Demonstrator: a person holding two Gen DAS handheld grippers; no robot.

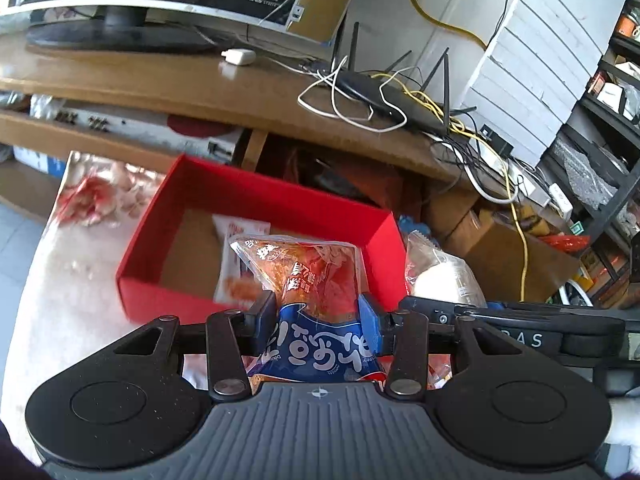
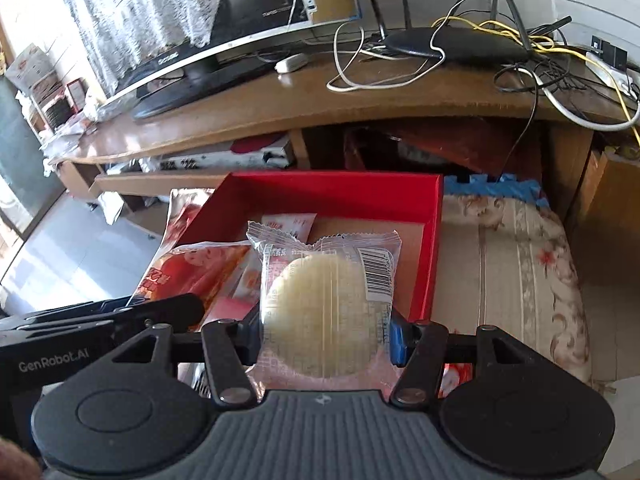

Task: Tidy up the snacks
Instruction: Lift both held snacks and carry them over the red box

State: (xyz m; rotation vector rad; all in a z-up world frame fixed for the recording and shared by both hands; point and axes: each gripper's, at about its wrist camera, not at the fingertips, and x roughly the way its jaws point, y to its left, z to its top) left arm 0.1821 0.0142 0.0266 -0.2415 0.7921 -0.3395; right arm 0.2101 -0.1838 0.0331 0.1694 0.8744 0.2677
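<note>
Each gripper carries one packet toward the red box (image 1: 256,196) just beyond its fingertips: the left gripper (image 1: 318,316) clamps an orange-and-blue snack bag (image 1: 312,280), the right gripper (image 2: 326,330) a clear-wrapped round cake (image 2: 320,304), seemingly for dropping inside.

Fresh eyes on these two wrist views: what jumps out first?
The open red cardboard box in the middle, with a small white sachet lying on its brown floor. Each gripper holds a snack in front of it: the left gripper is shut on an orange-and-blue crinkly packet, the right gripper on a clear-wrapped round pale cake. Behind, a wooden desk carries a black router in tangled cables.
</note>
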